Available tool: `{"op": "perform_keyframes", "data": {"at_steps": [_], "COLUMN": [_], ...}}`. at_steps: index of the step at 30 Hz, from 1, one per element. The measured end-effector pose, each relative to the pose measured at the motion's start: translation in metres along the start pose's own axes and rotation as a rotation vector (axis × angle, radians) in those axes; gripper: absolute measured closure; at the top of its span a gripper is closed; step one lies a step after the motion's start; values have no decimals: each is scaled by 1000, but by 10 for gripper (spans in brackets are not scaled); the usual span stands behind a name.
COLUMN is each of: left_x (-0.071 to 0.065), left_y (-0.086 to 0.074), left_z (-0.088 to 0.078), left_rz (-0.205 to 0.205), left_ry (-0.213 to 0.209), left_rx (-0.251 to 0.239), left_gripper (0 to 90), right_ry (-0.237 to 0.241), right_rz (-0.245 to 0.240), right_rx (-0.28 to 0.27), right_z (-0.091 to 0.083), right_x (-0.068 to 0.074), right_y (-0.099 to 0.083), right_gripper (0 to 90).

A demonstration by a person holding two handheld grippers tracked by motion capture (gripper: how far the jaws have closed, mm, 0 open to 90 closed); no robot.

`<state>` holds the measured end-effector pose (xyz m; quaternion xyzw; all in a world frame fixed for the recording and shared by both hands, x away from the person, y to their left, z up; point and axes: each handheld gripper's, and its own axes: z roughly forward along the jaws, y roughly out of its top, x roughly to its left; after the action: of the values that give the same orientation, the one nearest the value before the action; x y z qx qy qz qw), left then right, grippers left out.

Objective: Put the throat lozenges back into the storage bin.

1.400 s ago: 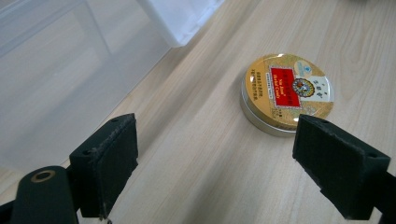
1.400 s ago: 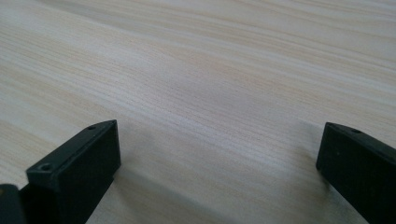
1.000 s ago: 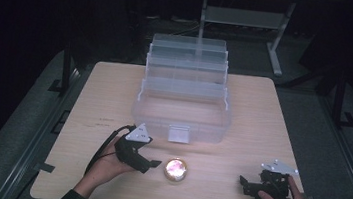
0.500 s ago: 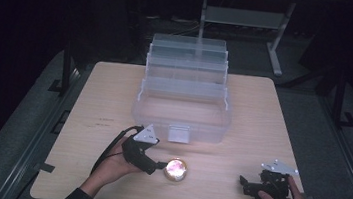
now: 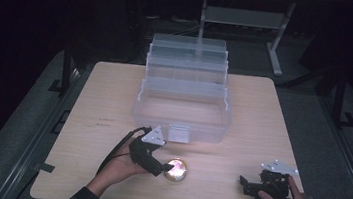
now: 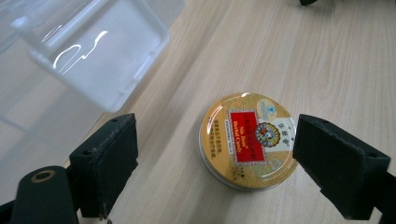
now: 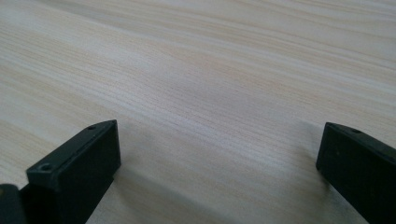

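Gold tin: round, red label on its lid, flat on the wooden worktop, between the left gripper's jaws but nearer the right-hand one, neither touching.
Left gripper: jaws spread wide, holding nothing.
Clear plastic box: just ahead of the left gripper, tiered trays raised.
Right gripper: well right of the tin, jaws wide over bare wood.

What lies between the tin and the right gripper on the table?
Nothing: in the high view the stretch of table between the tin and the right gripper is bare wood. The right gripper rests open.
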<state>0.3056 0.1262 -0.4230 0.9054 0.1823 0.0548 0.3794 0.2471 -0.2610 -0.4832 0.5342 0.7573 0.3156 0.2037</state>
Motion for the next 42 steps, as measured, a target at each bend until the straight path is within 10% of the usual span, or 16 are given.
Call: {"op": "perform_keyframes", "data": {"at_steps": [42], "left_x": [-16], "left_y": [16], "left_z": [46], "left_rz": [79], "left_ry": [-92], "left_rx": [182], "left_gripper": [133], "right_ry": [0], "right_rz": [-1], "right_rx": [0], "right_z": [0], "right_x": [0], "right_y": [0], "right_gripper": [0]}}
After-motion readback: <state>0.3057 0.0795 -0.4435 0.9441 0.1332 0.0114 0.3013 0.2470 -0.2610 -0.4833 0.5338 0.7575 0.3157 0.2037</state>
